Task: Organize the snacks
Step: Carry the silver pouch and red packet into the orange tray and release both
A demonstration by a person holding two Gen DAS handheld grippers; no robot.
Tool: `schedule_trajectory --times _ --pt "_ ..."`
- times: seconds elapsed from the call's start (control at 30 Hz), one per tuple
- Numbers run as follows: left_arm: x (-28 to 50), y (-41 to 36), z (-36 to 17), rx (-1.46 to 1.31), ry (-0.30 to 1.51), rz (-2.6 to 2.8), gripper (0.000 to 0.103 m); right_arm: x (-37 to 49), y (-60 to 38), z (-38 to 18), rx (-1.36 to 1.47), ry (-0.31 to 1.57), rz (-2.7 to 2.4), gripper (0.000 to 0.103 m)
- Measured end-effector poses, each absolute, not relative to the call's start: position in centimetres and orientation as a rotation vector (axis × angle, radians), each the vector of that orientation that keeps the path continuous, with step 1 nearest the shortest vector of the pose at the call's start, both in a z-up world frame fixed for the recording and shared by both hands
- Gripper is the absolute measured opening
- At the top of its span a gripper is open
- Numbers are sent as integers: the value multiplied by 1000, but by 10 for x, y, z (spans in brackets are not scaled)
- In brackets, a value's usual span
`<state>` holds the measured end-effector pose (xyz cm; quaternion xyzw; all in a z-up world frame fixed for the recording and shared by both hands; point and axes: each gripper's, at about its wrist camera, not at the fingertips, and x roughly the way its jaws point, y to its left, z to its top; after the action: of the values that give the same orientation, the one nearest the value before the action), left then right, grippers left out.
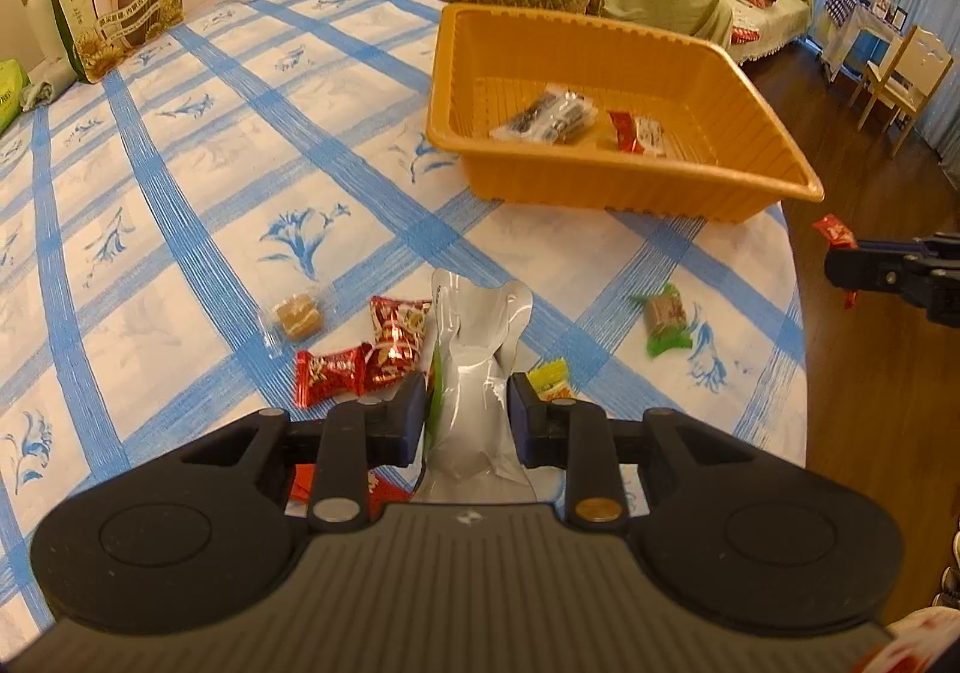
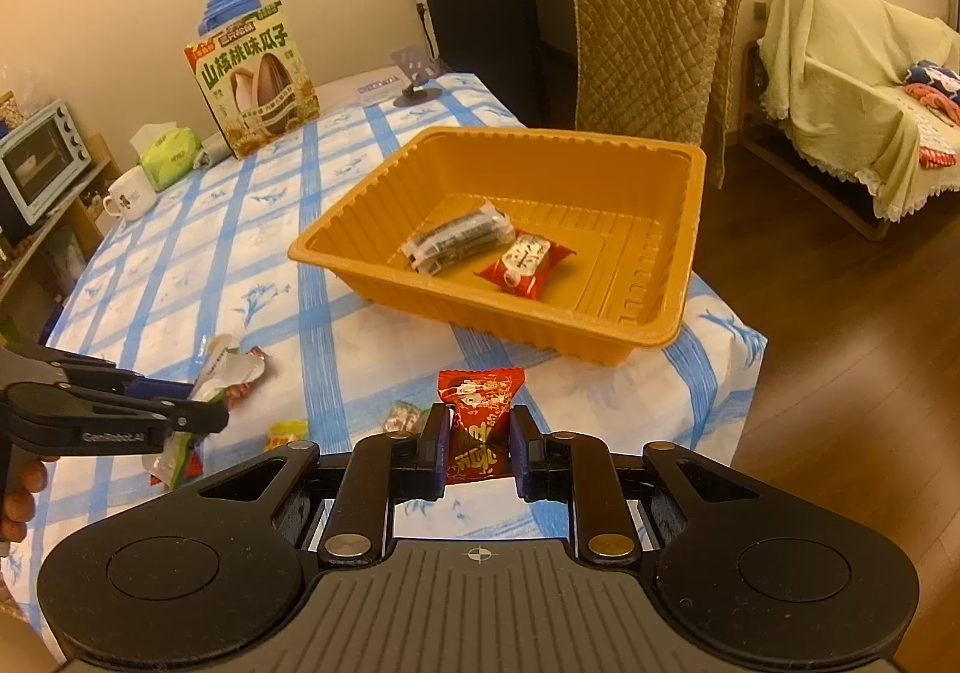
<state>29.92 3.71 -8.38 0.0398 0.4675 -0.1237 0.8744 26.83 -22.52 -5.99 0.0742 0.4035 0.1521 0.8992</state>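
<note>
Left gripper [image 1: 467,415]: your fingers are clenched on a silver-white snack pouch [image 1: 477,373]; the pouch stands upright between the pads, its green edge showing on the left side; in the right wrist view the same gripper [image 2: 207,412] sits at the near left with the pouch [image 2: 219,373] crumpled in its tips.

Right gripper [image 2: 479,448]: your fingers are grasping a red candy packet [image 2: 480,421], its top sticking up above the pads; it is held above the near edge of the table, just short of the basket; the left wrist view shows this gripper [image 1: 840,259] at the far right edge with a bit of red wrapper [image 1: 835,230] at its tip.

Orange basket [image 2: 684,277]: rests on the checked tablecloth [image 1: 180,205] toward the far right; inside lie a dark clear-wrapped snack [image 2: 462,241] and, touching it on the right, a red and white packet [image 2: 528,265].

Loose snacks on the cloth: two red candies [image 1: 366,355] touching each other just left of the pouch; a tan square sweet in clear wrap [image 1: 297,318] left of those; a green-wrapped candy [image 1: 666,319] to the right, well apart; a yellow-green candy [image 1: 549,378] beside your right finger pad.

Far left: a sunflower seed bag [image 2: 255,79] stands upright; near it a green tissue pack [image 2: 171,151] and a white mug [image 2: 129,196].
</note>
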Motion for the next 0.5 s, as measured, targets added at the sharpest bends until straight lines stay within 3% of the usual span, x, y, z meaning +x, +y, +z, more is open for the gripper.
schedule_trajectory --times 0.5 --pt "356 -3 -21 96 831 -317 26 314 -250 -39 181 770 307 21"
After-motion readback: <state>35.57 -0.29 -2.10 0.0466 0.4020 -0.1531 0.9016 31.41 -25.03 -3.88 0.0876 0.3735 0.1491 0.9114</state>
